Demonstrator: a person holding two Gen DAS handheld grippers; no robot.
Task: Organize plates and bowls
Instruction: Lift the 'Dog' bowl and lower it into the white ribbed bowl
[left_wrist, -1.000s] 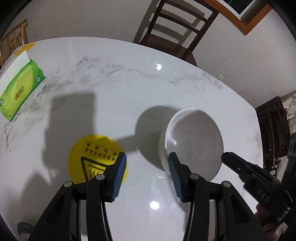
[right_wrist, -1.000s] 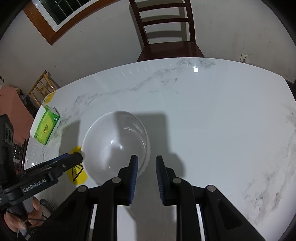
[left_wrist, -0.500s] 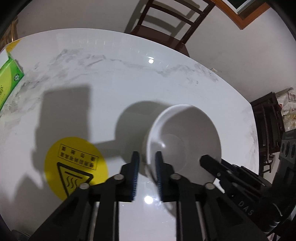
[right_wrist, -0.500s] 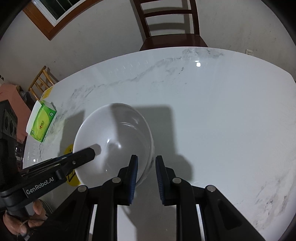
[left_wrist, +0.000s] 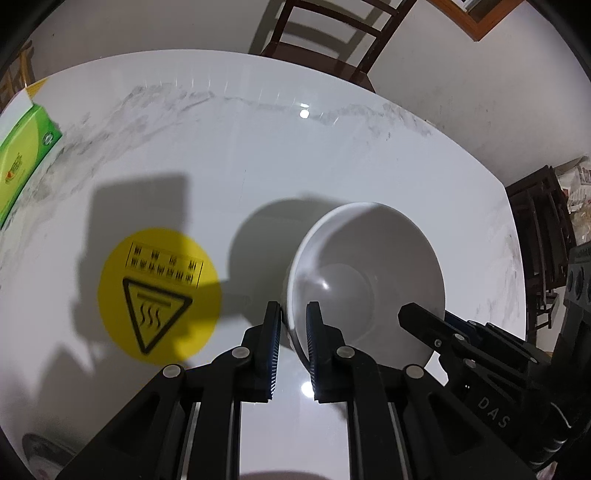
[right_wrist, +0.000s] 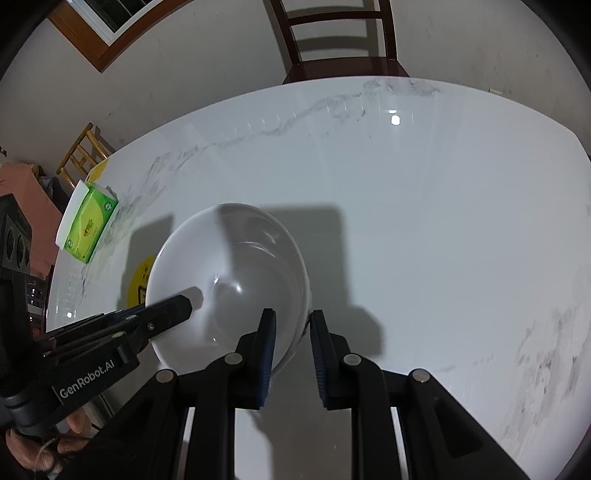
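Bowl (left_wrist: 365, 280), plain white, glossy, deep, round

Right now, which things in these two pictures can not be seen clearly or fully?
- Left wrist view: the green box is cut off by the left edge.
- Left wrist view: the print on the yellow sticker is blurred, unreadable.
- Right wrist view: the same sticker is mostly hidden behind the white bowl.
- Both views: the bowl's underside and foot are hidden by its own wall.
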